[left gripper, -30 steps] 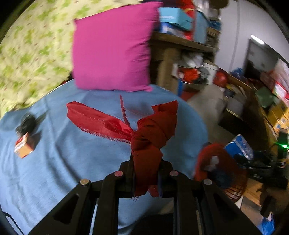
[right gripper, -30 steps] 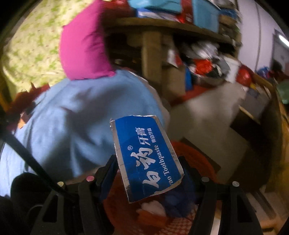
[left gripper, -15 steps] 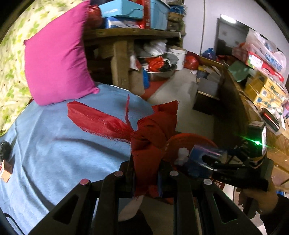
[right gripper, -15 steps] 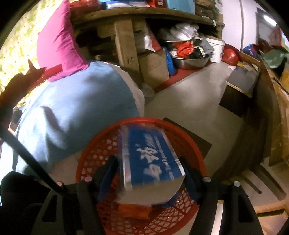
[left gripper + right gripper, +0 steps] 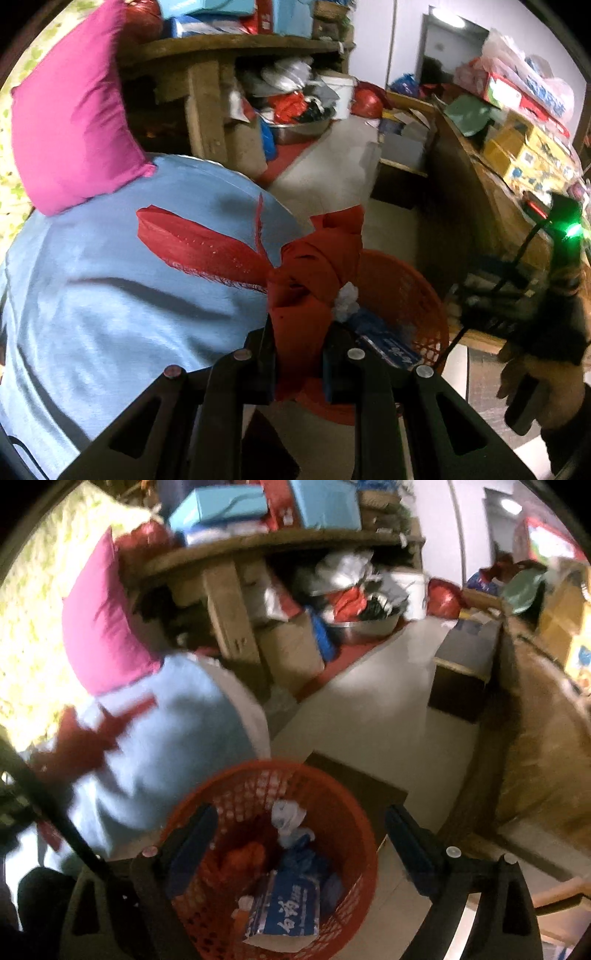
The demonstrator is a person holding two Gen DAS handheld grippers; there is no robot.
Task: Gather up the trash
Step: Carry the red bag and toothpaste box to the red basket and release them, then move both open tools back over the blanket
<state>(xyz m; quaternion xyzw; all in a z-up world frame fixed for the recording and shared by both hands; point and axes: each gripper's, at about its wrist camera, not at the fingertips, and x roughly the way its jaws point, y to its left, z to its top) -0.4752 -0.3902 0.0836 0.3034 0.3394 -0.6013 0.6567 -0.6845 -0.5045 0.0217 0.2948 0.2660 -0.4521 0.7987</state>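
Note:
My left gripper (image 5: 299,343) is shut on a knotted red cloth (image 5: 314,266), whose loose tail trails left over the blue cover. It hangs at the near left rim of the red mesh basket (image 5: 413,295) on the floor. My right gripper (image 5: 299,834) is above the basket (image 5: 258,771); its jaws are opening wide with nothing between them. A blue toothpaste box (image 5: 288,904) lies inside on crumpled white paper (image 5: 288,819) and other scraps. The red cloth (image 5: 85,742) shows blurred at the left of the right wrist view.
A blue-covered seat (image 5: 110,314) with a pink cushion (image 5: 74,122) fills the left. Behind stands a wooden shelf (image 5: 236,48) crammed with boxes and bags. A wooden counter (image 5: 480,206) runs along the right. A person's hand (image 5: 532,376) holds the right gripper.
The right gripper's jaws spread and the toothpaste box dropped into the basket. The left gripper carried the red cloth rightward to the basket's rim.

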